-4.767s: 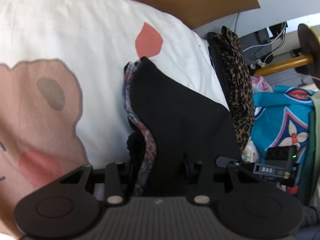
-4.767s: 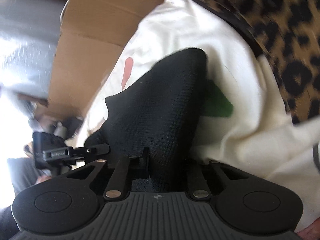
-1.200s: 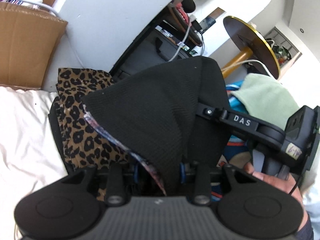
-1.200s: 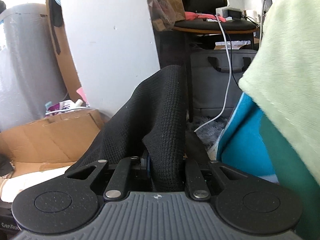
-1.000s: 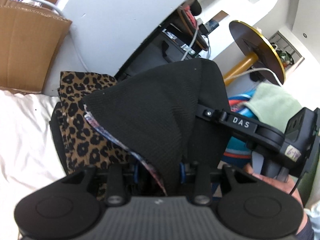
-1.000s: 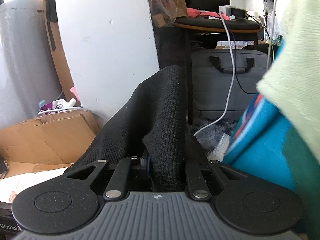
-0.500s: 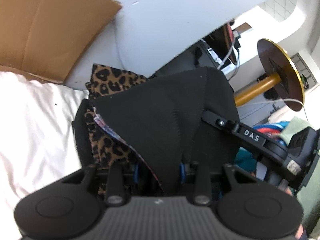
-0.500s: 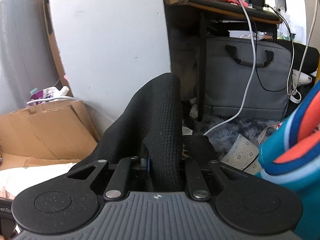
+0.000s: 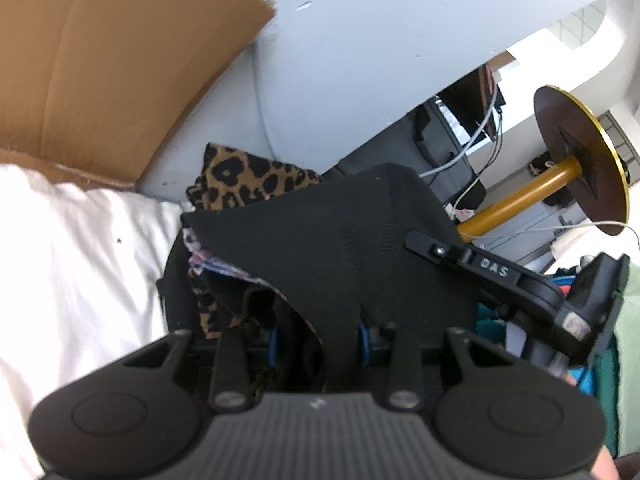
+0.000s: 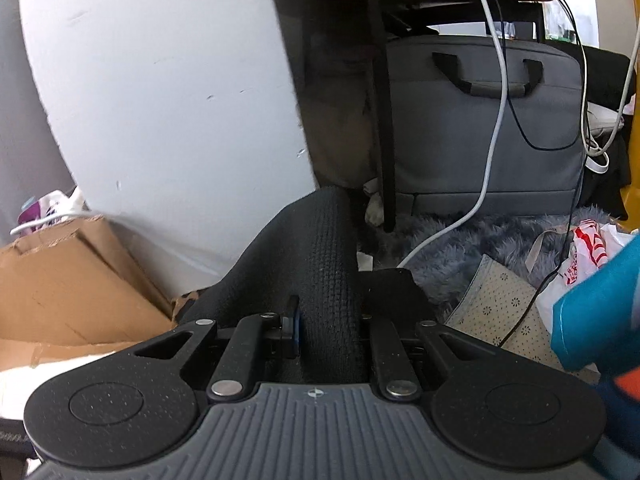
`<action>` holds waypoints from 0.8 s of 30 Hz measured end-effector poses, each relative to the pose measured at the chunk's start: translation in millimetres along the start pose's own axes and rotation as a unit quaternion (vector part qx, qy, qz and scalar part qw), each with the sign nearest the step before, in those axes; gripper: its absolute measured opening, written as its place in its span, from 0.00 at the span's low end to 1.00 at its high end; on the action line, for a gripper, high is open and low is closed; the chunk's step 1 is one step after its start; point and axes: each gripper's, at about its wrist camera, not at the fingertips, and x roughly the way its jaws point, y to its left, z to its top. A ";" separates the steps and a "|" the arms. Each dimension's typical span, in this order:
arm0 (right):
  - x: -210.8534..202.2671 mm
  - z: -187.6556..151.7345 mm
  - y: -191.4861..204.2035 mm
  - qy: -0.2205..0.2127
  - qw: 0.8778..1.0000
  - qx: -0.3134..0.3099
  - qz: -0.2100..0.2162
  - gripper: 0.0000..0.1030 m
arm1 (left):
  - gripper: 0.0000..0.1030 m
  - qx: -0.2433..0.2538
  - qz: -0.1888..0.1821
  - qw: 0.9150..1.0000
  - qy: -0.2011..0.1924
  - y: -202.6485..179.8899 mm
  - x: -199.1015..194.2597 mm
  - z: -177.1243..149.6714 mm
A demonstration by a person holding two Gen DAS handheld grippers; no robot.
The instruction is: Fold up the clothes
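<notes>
A folded black knit garment (image 9: 320, 248) with a patterned lining showing at its left edge hangs between my two grippers, above a leopard-print garment (image 9: 248, 176). My left gripper (image 9: 320, 336) is shut on a thick fold of the black knit, its blue pads at either side of the bunch. The right gripper's black arm marked DAS (image 9: 492, 272) reaches onto the cloth from the right. In the right wrist view my right gripper (image 10: 328, 332) is shut on a narrow ridge of the same black garment (image 10: 320, 264), which hides its fingertips.
A white bedsheet (image 9: 80, 260) lies at the left with a cardboard sheet (image 9: 100, 60) behind it against a pale wall. Further right stand a gold-stemmed round table (image 9: 576, 160), a grey laptop bag (image 10: 480, 120) with cables, a fluffy grey rug (image 10: 480, 240), and turquoise cloth (image 10: 600, 312).
Both grippers have sunk and shifted sideways with the black garment still held. The cardboard and white sheet have come further into the left view; the green and turquoise cloth has slid out to the right.
</notes>
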 end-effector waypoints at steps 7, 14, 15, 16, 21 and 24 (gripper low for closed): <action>7.9 -3.8 -0.3 0.000 0.999 -0.028 -0.031 0.15 | 0.37 0.029 0.013 0.999 -0.006 -7.3 7.1 4.1; 10.9 -5.7 12.6 0.010 0.993 -0.096 -0.075 0.35 | 0.37 -0.014 0.018 1.000 -0.001 13.8 15.6 3.3; 10.4 -4.4 13.9 0.007 0.992 -0.101 -0.077 0.35 | 0.37 -0.017 0.017 1.000 -0.001 15.7 15.2 2.7; 9.3 -2.4 13.5 0.003 0.992 -0.099 -0.076 0.35 | 0.37 -0.021 0.016 1.000 -0.002 17.5 15.0 2.3; 1.3 7.6 10.1 -0.032 0.992 -0.083 -0.090 0.38 | 0.37 -0.046 0.015 0.999 -0.003 23.4 14.5 1.2; -6.2 12.6 7.2 -0.061 0.990 -0.069 -0.104 0.38 | 0.37 -0.050 0.017 0.999 -0.001 21.2 16.3 2.6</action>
